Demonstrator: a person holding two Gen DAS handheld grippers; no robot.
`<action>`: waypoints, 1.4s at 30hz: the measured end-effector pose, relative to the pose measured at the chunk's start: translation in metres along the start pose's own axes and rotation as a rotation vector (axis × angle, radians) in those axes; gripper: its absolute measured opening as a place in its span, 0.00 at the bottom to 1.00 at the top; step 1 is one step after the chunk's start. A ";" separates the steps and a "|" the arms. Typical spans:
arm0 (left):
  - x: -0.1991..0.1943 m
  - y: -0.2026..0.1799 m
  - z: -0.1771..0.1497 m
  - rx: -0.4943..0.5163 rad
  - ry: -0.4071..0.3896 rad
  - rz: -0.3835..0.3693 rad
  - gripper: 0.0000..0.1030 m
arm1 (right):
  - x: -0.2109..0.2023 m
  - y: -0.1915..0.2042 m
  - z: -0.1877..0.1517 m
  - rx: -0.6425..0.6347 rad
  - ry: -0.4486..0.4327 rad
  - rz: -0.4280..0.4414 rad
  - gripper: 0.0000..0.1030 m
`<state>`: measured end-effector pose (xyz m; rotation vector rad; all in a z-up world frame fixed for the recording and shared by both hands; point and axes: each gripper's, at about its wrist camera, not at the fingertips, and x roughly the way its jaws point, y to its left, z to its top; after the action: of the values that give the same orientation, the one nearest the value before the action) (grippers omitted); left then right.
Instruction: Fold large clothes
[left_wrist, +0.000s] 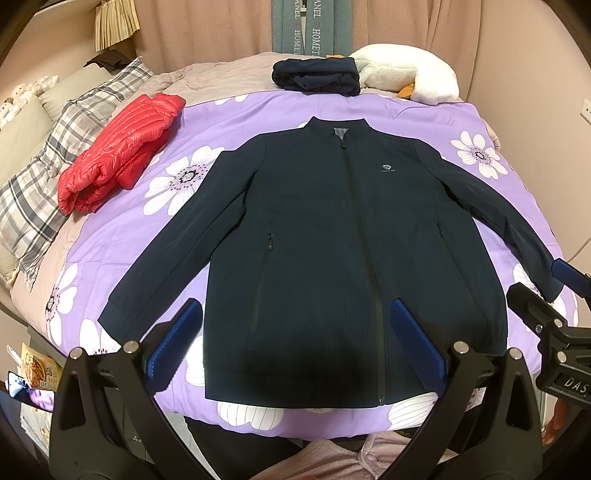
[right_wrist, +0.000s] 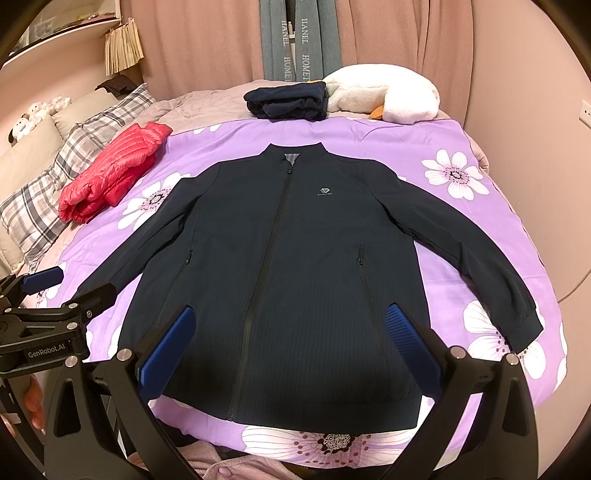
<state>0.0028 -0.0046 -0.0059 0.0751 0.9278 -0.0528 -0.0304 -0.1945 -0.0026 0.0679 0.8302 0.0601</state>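
Note:
A dark navy zip jacket (left_wrist: 325, 229) lies flat, front up and zipped, on the purple flowered bedspread (left_wrist: 229, 122), sleeves spread to both sides; it also shows in the right wrist view (right_wrist: 288, 266). My left gripper (left_wrist: 295, 332) hangs open and empty above the jacket's lower hem. My right gripper (right_wrist: 291, 339) is open and empty above the hem too. The right gripper shows at the right edge of the left wrist view (left_wrist: 543, 288), by the sleeve cuff. The left gripper shows at the left edge of the right wrist view (right_wrist: 66, 291).
A folded red puffer jacket (left_wrist: 122, 147) lies at the left of the bed. A folded navy garment (left_wrist: 317, 77) and a white plush toy (left_wrist: 406, 74) sit at the far edge. Plaid pillows (left_wrist: 48, 170) lie left. Pink curtains hang behind.

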 end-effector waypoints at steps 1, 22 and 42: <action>0.000 0.000 0.000 0.000 0.000 0.000 0.98 | 0.000 0.000 0.000 0.000 0.000 0.000 0.99; 0.027 0.031 -0.010 -0.174 -0.012 -0.318 0.98 | -0.009 -0.024 0.001 0.109 -0.176 0.098 0.99; 0.160 0.273 -0.169 -1.284 -0.165 -0.381 0.98 | 0.076 0.015 -0.001 0.030 -0.073 0.468 0.99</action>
<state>-0.0149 0.2797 -0.2236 -1.2755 0.6618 0.1874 0.0195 -0.1730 -0.0575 0.2903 0.7292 0.4831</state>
